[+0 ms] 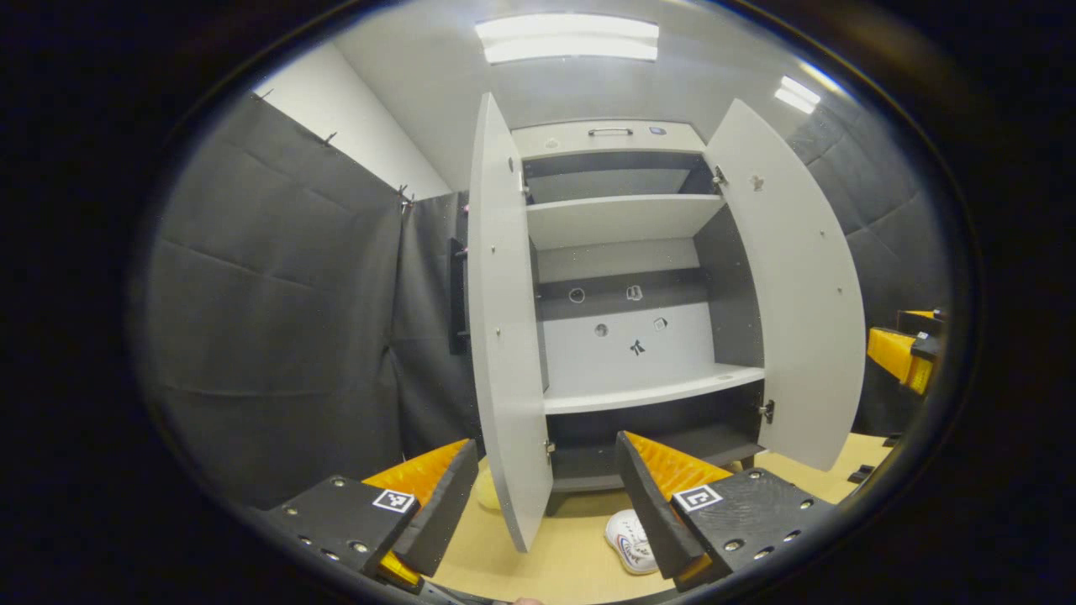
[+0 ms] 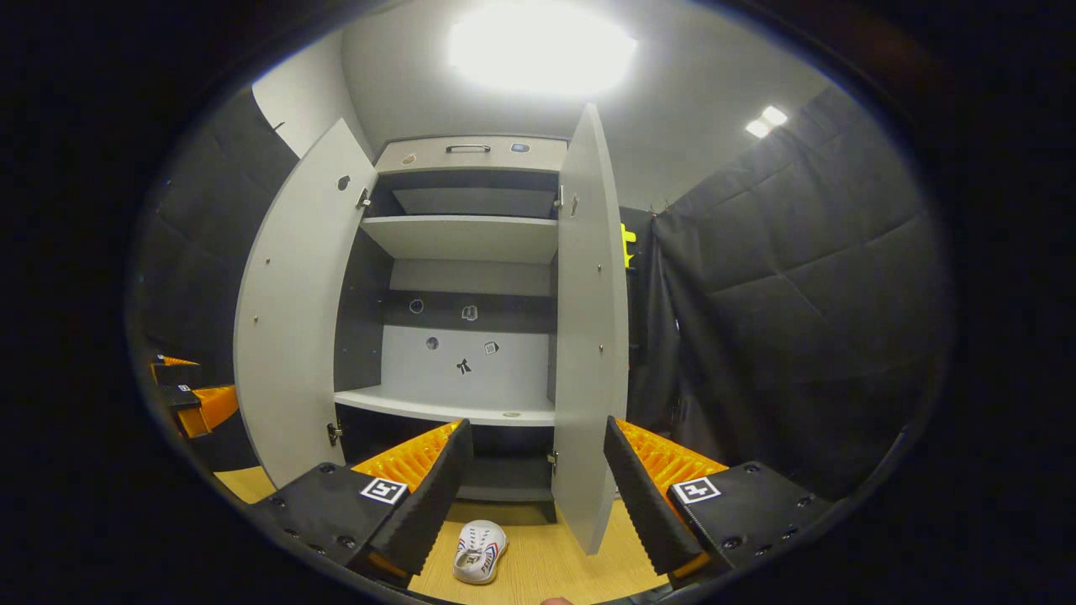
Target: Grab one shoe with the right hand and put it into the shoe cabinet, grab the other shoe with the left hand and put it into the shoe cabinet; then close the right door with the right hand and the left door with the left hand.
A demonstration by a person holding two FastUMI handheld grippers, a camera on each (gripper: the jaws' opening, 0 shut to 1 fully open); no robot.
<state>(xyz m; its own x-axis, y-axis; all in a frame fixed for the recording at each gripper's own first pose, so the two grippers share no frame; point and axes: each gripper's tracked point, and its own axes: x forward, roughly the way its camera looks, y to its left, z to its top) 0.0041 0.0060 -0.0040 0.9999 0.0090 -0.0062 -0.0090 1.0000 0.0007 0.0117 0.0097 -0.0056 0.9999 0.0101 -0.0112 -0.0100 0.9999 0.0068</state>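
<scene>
Right tool (image 2: 532,496): fingers spread, empty, above the white sneaker with red and blue side stripes (image 2: 481,550) on the wooden floor
Left tool (image 1: 546,496): spread, empty
Tall grey two-door shoe cabinet (image 2: 471,239): both doors open
Risk: the right door's (image 2: 591,336) edge stands between the fingers; reaching down could knock it or nudge the shoe away

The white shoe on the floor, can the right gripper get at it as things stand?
Probably yes. The white shoe lies on bare floor below the open right gripper, with nothing between; the right door stands just beside it.
</scene>
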